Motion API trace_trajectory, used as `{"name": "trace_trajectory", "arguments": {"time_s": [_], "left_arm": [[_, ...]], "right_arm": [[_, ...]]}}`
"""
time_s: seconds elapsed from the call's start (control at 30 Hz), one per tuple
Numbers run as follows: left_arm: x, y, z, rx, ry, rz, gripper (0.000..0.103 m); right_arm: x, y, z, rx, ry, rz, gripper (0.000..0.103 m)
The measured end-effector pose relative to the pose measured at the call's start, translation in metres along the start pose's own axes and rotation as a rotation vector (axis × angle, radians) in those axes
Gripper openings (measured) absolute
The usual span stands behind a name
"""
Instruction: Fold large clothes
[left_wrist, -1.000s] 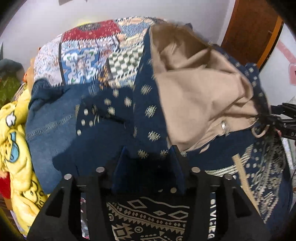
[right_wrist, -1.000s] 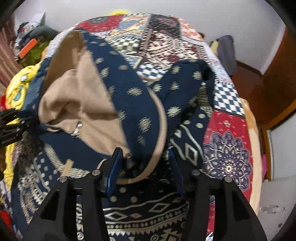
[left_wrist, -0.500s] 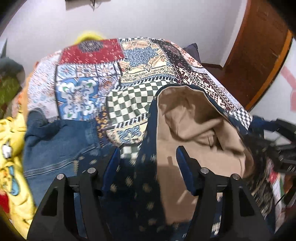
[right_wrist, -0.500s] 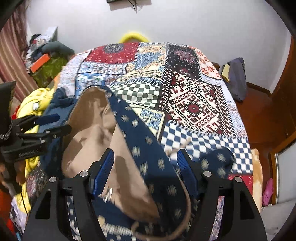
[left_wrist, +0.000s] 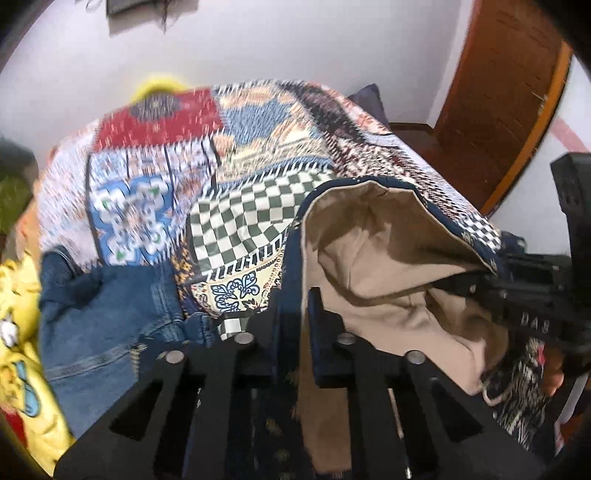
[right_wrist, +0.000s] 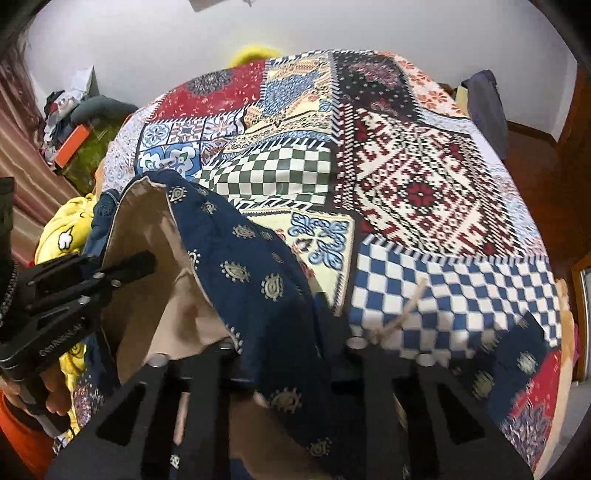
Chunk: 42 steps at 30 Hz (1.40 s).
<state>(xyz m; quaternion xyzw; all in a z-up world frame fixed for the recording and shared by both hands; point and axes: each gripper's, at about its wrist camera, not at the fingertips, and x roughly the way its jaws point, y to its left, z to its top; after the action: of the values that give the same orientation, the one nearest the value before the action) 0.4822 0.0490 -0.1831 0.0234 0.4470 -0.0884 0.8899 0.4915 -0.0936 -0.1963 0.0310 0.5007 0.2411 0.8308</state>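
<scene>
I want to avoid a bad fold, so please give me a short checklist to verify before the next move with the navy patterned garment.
1. Left gripper has just closed on the navy patterned garment; fabric sits between its fingers: ok.
2. Right gripper has also just closed on the garment's edge: ok.
3. Garment spread flat between the grippers: not ok; the beige lining bunches into a pocket.
4. Bedspread ahead free for laying down: ok.
5. Jeans clear of the garment: cannot tell.
6. Lower hem hanging free: cannot tell.
</scene>
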Motion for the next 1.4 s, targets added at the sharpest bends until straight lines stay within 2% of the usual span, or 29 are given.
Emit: {"name": "trace_trajectory", "arguments": {"time_s": [0.17,0.3,0.47,0.57,0.73,0.77,0.8,0.83,0.87,0.9,0.93,1.0,1.13,1.2,1.27,1.4], "left_arm": [[-0.057,-0.018,-0.018,0.065,-0.063,-0.025,0.009],[-0.096,-0.028,-0.040,0.078,-0.074,-0.073,0.009],[-0.118,-0.033,-0.070,0.079,-0.037,-0.082,0.009],[-0.122,-0.037,-0.093,0.094,-0.006,-0.063,0.009],[-0.131,-0.040,-0.121,0.080,0.044,-0.081,0.011],[-0.134,-0.043,-0.125,0.086,0.043,-0.077,0.013],[-0.140,-0.047,-0.130,0.103,0.034,-0.064,0.020],[-0.145,-0.050,-0.131,0.117,0.020,-0.049,0.034],[-0.150,-0.053,-0.132,0.128,0.002,-0.035,0.042],[-0.156,-0.057,-0.132,0.137,-0.021,-0.019,0.056],[-0.161,-0.060,-0.130,0.140,-0.035,-0.022,0.059],[-0.164,-0.065,-0.123,0.131,-0.036,-0.047,0.060],[-0.160,-0.073,-0.106,0.070,-0.051,-0.068,0.076],[-0.150,-0.077,-0.100,0.044,-0.041,-0.088,0.081],[-0.134,-0.080,-0.098,0.036,-0.012,-0.062,0.081],[-0.106,-0.079,-0.108,0.040,0.031,-0.006,0.081]], "right_arm": [[-0.042,-0.001,-0.019,0.016,-0.061,0.051,0.011],[-0.085,0.011,-0.047,-0.023,-0.106,0.097,0.011],[-0.109,0.030,-0.089,-0.112,-0.084,0.090,0.011],[-0.111,0.038,-0.116,-0.155,-0.058,0.068,0.011],[-0.106,0.048,-0.155,-0.223,0.009,0.042,0.015],[-0.104,0.049,-0.162,-0.235,0.019,0.041,0.015],[-0.103,0.050,-0.169,-0.245,0.032,0.040,0.015],[-0.101,0.051,-0.173,-0.254,0.043,0.039,0.015],[-0.098,0.053,-0.180,-0.271,0.059,0.041,0.015],[-0.096,0.055,-0.185,-0.284,0.072,0.041,0.015],[-0.093,0.057,-0.189,-0.298,0.086,0.035,0.015],[-0.090,0.060,-0.197,-0.320,0.098,0.018,0.015],[-0.085,0.060,-0.209,-0.326,0.129,0.003,0.023],[-0.085,0.061,-0.214,-0.323,0.140,0.010,0.028],[-0.088,0.061,-0.220,-0.327,0.149,0.007,0.044],[-0.104,0.061,-0.228,-0.339,0.127,-0.001,0.047]]}}
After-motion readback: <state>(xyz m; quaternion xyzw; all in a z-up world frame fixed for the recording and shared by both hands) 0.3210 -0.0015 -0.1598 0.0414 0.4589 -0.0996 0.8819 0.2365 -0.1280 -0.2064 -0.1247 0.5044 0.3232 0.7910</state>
